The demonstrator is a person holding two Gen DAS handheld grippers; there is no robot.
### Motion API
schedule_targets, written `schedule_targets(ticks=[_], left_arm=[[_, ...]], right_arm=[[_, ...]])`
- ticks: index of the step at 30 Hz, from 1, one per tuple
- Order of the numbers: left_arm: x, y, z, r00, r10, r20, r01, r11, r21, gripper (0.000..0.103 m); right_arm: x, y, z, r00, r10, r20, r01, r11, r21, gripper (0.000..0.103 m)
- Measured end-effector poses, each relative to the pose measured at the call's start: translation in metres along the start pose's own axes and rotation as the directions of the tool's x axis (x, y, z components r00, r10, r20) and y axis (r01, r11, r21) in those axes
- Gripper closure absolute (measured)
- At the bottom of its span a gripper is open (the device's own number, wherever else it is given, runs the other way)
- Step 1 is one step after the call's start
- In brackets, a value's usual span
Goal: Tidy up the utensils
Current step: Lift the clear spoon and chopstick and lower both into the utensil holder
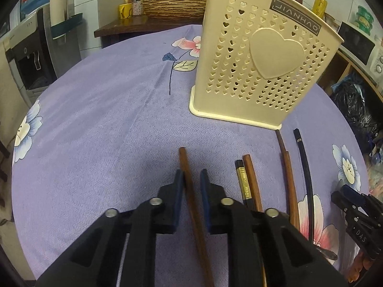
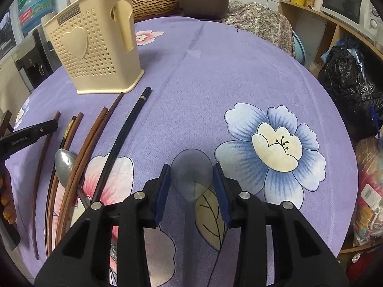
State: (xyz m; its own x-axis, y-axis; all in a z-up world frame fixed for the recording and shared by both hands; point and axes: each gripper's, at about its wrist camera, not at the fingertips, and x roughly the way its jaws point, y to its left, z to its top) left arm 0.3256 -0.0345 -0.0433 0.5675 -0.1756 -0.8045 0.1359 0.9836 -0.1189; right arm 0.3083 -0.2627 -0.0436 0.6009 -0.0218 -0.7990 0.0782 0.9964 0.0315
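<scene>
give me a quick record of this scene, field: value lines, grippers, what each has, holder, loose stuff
surface: purple flowered tablecloth
left gripper: shut on a brown chopstick
right gripper: jaws either side of a translucent spoon; contact unclear
holder: cream utensil holder with heart holes, upright on the cloth
loose chopsticks: brown and black ones lying in front of the holder
other: metal spoon among the chopsticks

A table under a purple floral cloth [image 2: 239, 76] carries a cream perforated utensil holder [image 2: 95, 55] far left, chopsticks [image 2: 95, 138] and a metal spoon [image 2: 63, 165] near left, and a translucent spoon [image 2: 191, 167] nearest, centre.
</scene>
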Motion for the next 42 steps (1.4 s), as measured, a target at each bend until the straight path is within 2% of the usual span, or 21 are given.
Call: schedule_targets(ticks=[4,8,13,17,21,26,32,36,38,42], left_arm=[[0.002,0.000,0.002,1.000,-0.010,0.003,0.010,1.000,-0.008,0.094],[-0.005,-0.001,0.006,0.999,-0.020,0.031,0.021,1.000,-0.010,0.094],[-0.045,0.000,0.016,0.989,-0.055,0.136,0.057,0.998,-0.016,0.094],[-0.092,0.002,0.025,0.967,-0.079,0.243,0.082,0.997,-0.003,0.095],[-0.137,0.006,0.032,0.930,-0.087,0.358,0.090,0.996,0.009,0.095],[-0.162,0.008,0.039,0.892,-0.077,0.445,0.085,0.996,0.002,0.095],[-0.161,0.008,0.040,0.888,-0.074,0.454,0.083,0.997,-0.001,0.095],[-0.173,0.012,0.047,0.876,-0.079,0.476,0.088,0.996,0.002,0.095],[-0.183,0.010,0.055,0.868,-0.086,0.490,0.089,0.996,0.017,0.095],[-0.209,0.009,0.086,0.841,-0.155,0.519,0.158,0.987,0.037,0.095]], right_arm=[[0.000,0.000,0.001,1.000,0.007,0.007,-0.007,1.000,0.006,0.066],[-0.015,-0.003,0.004,0.998,0.023,0.053,-0.024,1.000,0.009,0.066],[-0.049,-0.009,0.012,0.991,0.068,0.119,-0.069,0.998,0.007,0.066],[-0.084,-0.015,0.020,0.978,0.124,0.169,-0.125,0.992,-0.002,0.066],[-0.114,-0.016,0.030,0.964,0.159,0.214,-0.158,0.987,-0.022,0.066],[-0.129,-0.010,0.037,0.954,0.170,0.248,-0.162,0.985,-0.052,0.066],[-0.129,0.003,0.041,0.952,0.186,0.242,-0.170,0.982,-0.085,0.066],[-0.137,0.007,0.049,0.940,0.215,0.264,-0.194,0.975,-0.105,0.066],[-0.146,0.011,0.061,0.929,0.234,0.286,-0.208,0.971,-0.119,0.066],[-0.169,0.021,0.096,0.892,0.272,0.361,-0.239,0.962,-0.134,0.066]])
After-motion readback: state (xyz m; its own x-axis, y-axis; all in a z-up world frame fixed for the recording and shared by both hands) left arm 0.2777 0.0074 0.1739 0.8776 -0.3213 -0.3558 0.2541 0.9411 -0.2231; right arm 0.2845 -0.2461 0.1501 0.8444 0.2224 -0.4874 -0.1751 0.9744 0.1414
